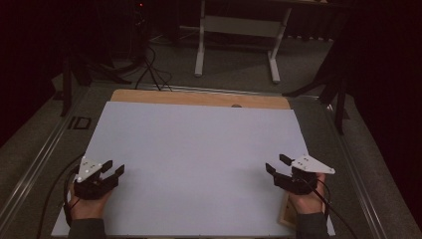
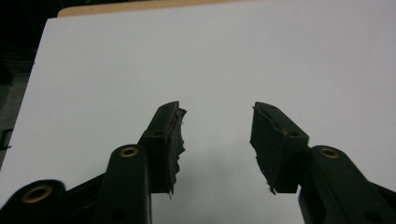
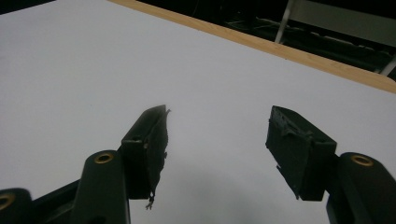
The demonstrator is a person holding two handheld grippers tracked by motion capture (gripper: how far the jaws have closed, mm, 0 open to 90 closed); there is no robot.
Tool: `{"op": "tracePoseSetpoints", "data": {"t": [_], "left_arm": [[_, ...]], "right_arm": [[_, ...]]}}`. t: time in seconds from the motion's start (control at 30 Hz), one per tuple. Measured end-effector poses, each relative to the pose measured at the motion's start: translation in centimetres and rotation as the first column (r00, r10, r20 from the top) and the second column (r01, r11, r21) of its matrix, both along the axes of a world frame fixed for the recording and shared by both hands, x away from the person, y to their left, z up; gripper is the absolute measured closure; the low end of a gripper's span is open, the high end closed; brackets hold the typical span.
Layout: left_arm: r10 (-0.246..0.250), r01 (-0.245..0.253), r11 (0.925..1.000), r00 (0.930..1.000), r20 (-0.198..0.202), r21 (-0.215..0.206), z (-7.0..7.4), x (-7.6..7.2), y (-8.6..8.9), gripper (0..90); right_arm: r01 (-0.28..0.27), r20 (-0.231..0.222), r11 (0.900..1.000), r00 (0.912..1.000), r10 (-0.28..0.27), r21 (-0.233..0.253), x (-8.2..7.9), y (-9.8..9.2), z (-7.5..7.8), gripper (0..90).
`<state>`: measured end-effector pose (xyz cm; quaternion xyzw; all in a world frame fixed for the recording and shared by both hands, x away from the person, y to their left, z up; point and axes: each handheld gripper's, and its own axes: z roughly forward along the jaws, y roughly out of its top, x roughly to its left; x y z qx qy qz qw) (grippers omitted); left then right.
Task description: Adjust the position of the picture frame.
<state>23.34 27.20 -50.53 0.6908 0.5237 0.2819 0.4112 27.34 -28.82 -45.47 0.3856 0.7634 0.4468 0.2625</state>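
- The high view looks forward and down from above the person's side, taking in the whole counter.
- The left gripper view sits low and close, facing along its jaws across the white sheet.
- The right gripper view does likewise; all three share that sheet and the counter's wooden far edge.

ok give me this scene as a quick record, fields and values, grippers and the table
left gripper: open, holds nothing, near left of the sheet
right gripper: open, holds nothing, near right of the sheet
white sheet: covers most of the table top
wooden table: bare strip along the far edge
hands: left hand, right hand, one on each gripper
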Motion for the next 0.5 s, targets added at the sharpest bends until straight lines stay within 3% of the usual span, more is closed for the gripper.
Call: {"op": "tracePoseSetpoints", "data": {"t": [0.17,0.5], "left_arm": [[-0.010,0.012,0.9986,0.9993,0.036,-0.051,0.59,-0.76,0.91,52.2],[-0.029,0.029,0.9996,0.9978,0.060,-0.005,0.93,-1.11,0.28,47.9]], "right_arm": [[0.007,-0.004,1.000,1.0000,-0.007,-0.008,-0.27,-0.19,-0.15,37.9],[0.015,0.002,1.000,0.9999,-0.015,-0.022,-0.72,-0.64,-0.13,38.7]]}}
